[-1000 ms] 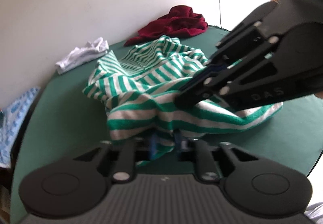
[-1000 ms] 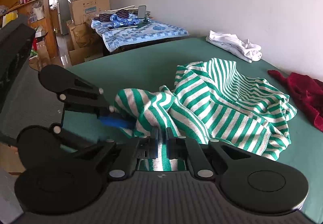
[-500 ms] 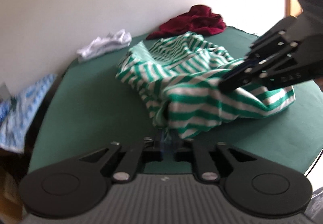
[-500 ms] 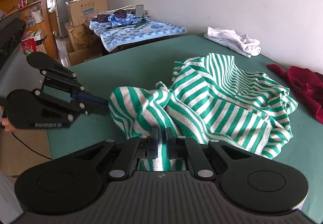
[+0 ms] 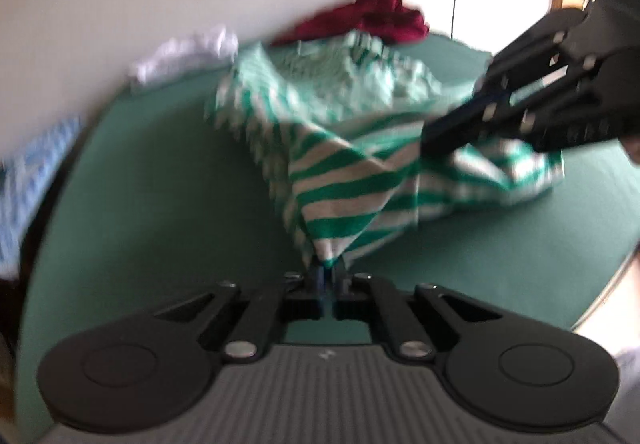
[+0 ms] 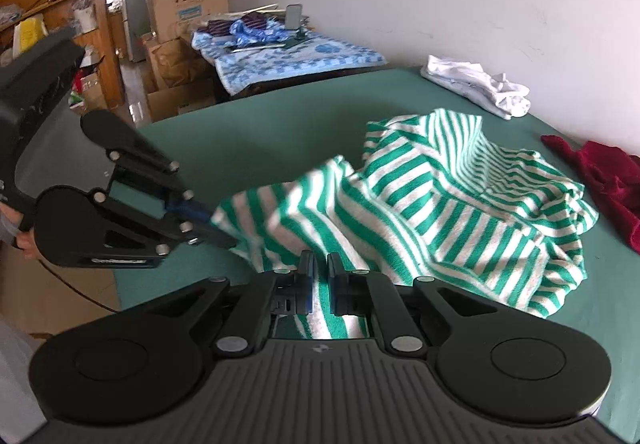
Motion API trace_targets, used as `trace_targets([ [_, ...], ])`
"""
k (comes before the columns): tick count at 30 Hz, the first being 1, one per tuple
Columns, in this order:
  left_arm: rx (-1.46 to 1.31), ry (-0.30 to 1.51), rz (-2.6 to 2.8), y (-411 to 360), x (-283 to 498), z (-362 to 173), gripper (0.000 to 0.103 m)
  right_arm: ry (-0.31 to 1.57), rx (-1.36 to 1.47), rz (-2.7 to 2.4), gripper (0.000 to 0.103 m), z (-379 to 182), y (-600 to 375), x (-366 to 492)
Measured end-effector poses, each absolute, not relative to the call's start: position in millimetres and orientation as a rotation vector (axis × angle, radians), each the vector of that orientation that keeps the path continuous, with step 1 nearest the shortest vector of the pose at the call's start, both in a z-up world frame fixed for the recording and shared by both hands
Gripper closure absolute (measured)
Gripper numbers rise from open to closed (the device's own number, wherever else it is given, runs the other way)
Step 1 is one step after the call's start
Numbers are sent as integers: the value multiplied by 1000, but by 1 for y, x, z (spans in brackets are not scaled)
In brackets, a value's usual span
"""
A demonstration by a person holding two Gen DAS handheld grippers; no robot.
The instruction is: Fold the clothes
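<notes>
1. Between the tips of the left tool (image 5: 327, 271), a corner of the green-and-white striped soft shirt (image 6: 460, 212) is pinched tight.
2. Close by, the right tool (image 6: 318, 264) is closed on another bit of the same shirt's edge.
3. Past both tools, the shirt lies in a bumpy heap on the green desk (image 6: 248, 140).
4. Farther off sit a crumpled white cloth (image 6: 480, 86) and a dark red cloth (image 6: 600, 168).
5. No fold looks made yet; the shirt likely needs spreading flat first.
</notes>
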State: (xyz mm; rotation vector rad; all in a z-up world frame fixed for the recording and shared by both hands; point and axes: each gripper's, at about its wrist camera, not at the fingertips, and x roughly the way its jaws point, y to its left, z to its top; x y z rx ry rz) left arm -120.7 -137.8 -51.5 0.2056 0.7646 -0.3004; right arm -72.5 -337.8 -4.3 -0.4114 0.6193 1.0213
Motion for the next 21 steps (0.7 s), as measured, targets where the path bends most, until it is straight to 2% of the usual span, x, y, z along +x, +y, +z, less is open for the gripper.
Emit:
trace_targets([
  [4, 197, 790, -307, -139, -134, -52, 103, 640, -474, 1035, 97, -18, -329, -83],
  [6, 223, 769, -306, -139, -143, -44, 103, 666, -457, 1079, 93, -12, -332, -85],
  [9, 192, 698, -296, -131, -146, -19, 103, 644, -319, 1128, 93, 11, -347, -81],
  [13, 127, 607, -345, -139, -128, 2, 102, 630, -183, 1022, 93, 10, -340, -62],
  [16, 182, 648, -363, -158, -106, -17, 94, 657, -158, 940, 93, -13, -320, -49],
  [18, 223, 706, -356, -165, -96, -37, 93, 709, -70, 962, 93, -27, -312, -39],
  [21, 233, 692, -342, -162, -109, -48, 94, 764, -32, 966, 91, -45, -303, -33],
])
